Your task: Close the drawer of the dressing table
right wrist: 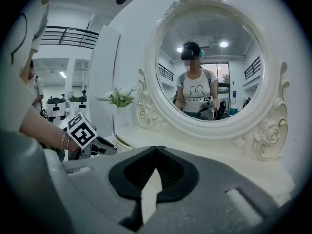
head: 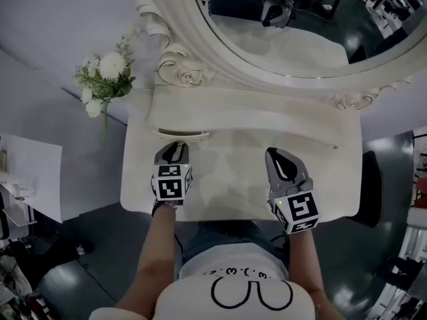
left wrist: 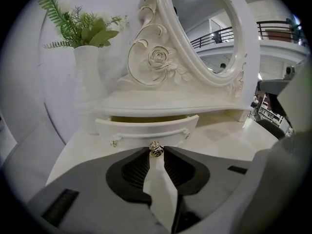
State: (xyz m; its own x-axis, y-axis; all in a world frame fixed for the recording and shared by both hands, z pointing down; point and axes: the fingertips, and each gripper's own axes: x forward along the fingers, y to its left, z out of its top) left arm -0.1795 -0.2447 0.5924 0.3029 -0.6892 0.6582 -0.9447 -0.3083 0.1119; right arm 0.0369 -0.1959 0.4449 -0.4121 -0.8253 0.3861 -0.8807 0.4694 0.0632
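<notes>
The white dressing table [head: 233, 179] has a small drawer [left wrist: 146, 127] under its raised shelf. The drawer stands slightly pulled out, with a dark gap above its front. My left gripper [left wrist: 156, 151] is shut on the drawer's small metal rose knob [left wrist: 156, 147], which sits pinched between the tips. From the head view the left gripper [head: 177, 147] points at the drawer front [head: 181, 135]. My right gripper [head: 273, 155] hovers over the tabletop to the right, holding nothing. Its jaws [right wrist: 156, 148] meet at the tips.
A white vase of flowers [head: 103, 79] stands at the table's back left corner, just left of the drawer. The oval mirror [head: 293, 19] in its carved frame rises behind the shelf. A dark seat [head: 375, 185] is beside the table's right end.
</notes>
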